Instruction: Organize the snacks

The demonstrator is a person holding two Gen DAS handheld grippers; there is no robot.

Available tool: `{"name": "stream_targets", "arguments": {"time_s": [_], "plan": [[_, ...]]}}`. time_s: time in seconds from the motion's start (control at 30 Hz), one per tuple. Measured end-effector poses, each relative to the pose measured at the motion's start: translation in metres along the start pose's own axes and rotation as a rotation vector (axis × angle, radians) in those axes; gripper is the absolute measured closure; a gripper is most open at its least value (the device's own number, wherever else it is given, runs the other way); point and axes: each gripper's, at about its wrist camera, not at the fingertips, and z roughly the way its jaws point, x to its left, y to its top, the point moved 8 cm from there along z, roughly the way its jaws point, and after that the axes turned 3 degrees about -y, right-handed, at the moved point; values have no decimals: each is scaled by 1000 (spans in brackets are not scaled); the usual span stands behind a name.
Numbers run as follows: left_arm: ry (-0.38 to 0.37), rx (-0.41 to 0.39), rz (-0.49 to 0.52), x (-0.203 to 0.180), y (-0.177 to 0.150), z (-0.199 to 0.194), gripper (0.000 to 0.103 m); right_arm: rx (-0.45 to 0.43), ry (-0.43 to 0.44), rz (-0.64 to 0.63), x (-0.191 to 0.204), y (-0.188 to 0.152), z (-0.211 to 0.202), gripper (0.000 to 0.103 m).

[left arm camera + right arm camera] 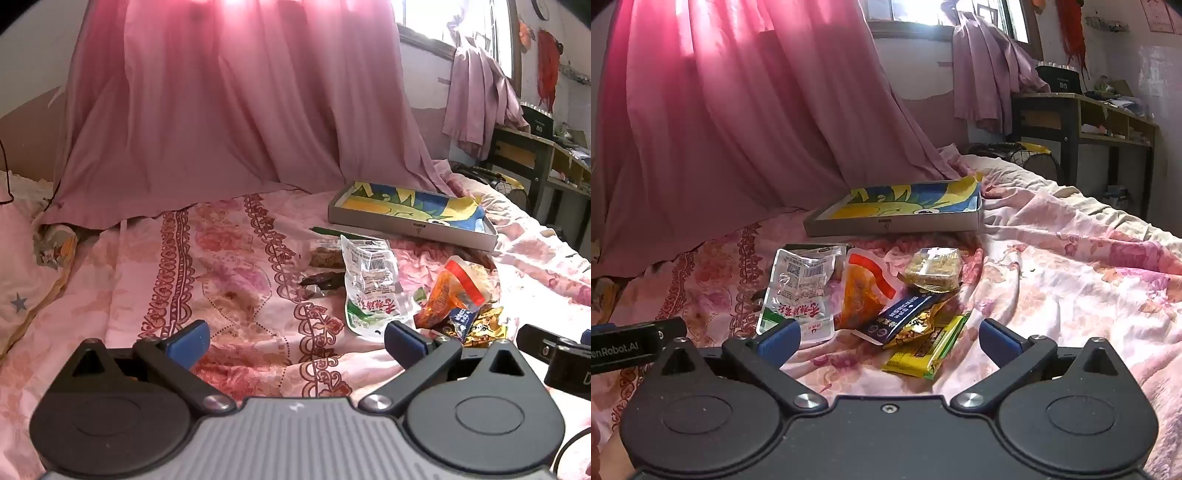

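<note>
The left gripper (297,341) hangs over the pink flowered bedspread (229,280) with its jaws spread wide and nothing between them. To its right, the snacks lie in a loose heap on the bedspread, at the middle of the bed. Leftmost in the heap is a small dark wrapped piece (320,281), with a clear packet of brown bits (325,254) just beyond it. Next comes a clear and green pouch (799,291) with red lettering, then an orange sauce pouch (862,291) with a red stripe, touching it. A dark blue sachet (905,314) lies over a gold wrapper (919,325), and a yellow-green bar (929,349) sits nearest, partly under both. A clear pack of pale noodles (932,267) lies at the far right of the heap. Behind the heap, a shallow grey box (897,223) with a blue and yellow cartoon lining lies flat, near the pink curtain (738,110). The right gripper (888,339) hovers just over the near edge of the heap, jaws fully apart, gripping nothing.
</note>
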Motion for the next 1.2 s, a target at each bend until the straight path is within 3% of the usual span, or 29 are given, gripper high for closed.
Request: {"name": "stream_targets", "arguments": {"time_s": [1.2], "plan": [[-5,10,-15,-1,-3,1,1,13,8,19,-2,-1,2,0]]}}
